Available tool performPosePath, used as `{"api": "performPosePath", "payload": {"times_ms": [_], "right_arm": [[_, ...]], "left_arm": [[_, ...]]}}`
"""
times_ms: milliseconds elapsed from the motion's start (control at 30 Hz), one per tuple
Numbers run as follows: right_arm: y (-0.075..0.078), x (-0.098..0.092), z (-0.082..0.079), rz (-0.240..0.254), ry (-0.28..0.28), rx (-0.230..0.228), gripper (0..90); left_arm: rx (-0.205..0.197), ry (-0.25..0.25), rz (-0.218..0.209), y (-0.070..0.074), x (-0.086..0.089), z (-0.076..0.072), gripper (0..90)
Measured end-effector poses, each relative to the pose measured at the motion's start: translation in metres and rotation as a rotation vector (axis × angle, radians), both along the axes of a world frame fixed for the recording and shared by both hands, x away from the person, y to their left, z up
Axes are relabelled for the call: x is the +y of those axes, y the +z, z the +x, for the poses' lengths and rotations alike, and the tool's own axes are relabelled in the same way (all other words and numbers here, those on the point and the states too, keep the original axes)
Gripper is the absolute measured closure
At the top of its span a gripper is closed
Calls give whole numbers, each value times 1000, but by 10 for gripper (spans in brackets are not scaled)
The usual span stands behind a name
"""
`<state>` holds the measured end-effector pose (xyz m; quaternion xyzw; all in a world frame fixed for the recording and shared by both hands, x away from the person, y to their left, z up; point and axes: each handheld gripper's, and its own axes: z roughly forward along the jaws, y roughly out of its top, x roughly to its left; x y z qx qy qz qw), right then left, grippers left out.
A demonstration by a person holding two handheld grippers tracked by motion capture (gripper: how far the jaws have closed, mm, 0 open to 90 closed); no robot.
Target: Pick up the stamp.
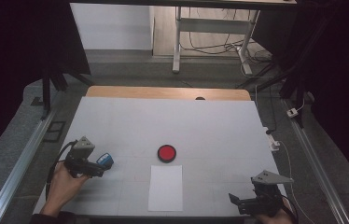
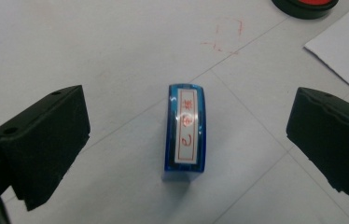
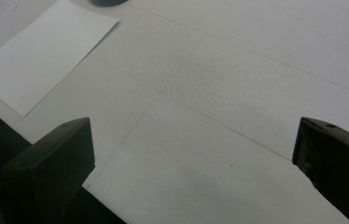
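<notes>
Stamp (image 2: pixel 185 132), blue, lying flat on white table (image 1: pixel 210 126) between the wide-spread jaws of left gripper (image 2: pixel 182 140), neither jaw touching it; red-lettered label facing up. Right gripper (image 3: pixel 196 172) spread just as wide, holding nothing, poised above bare table at the near right edge. Farther out: red ink pad (image 1: pixel 166 153) mid-table, sheet of white paper (image 1: pixel 165 187) just in front of it. Likely step: reaching in to grasp the stamp. Next move, by judgement: close squarely on its long sides, then lift toward the pad.
</notes>
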<state>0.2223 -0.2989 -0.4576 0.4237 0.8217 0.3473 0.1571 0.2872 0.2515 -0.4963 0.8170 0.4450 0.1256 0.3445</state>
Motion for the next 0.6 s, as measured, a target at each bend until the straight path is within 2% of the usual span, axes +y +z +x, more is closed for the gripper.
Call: {"api": "performPosePath", "payload": {"times_ms": [67,200,233,267,300,433,600], "right_arm": [[0,0,0,0,0,1,1],[0,0,0,1,2,0,1],[0,0,0,1,2,0,1],[0,0,0,2,3,1,1],[0,0,0,2,3,1,1],[0,0,0,-2,5,1,1],[0,0,0,1,7,2,1]], "left_arm": [[7,-8,8,-1,-1,3,0],[14,-11,58,-4,-2,5,41],[17,-18,61,-4,-1,5,74],[23,-32,58,-4,-1,4,199],[27,-39,59,-4,0,4,199],[44,-40,86,-4,1,3,373],[62,-42,67,-3,4,3,520]]}}
